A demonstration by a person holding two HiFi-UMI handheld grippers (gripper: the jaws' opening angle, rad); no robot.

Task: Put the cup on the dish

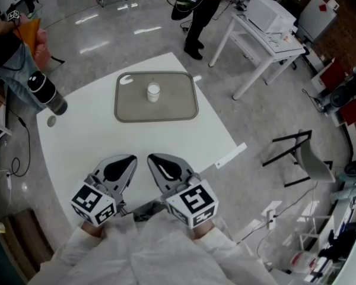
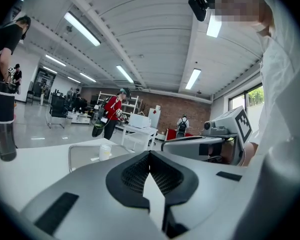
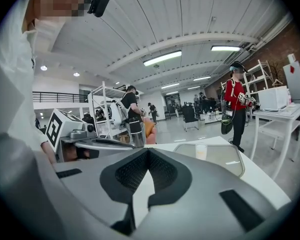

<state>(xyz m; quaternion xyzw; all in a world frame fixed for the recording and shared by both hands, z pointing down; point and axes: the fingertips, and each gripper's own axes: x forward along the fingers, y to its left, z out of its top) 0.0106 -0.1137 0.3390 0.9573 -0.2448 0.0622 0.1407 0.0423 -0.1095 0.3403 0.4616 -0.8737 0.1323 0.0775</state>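
Cup upright on dish, white table, glossy floor; left claw and right claw closed, empty.

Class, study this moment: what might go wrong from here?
The cup already stands on the dish; a needless reach by the left gripper or right gripper might tip it. The dark bottle stands near the table edge, where a wide sweep might knock it off.
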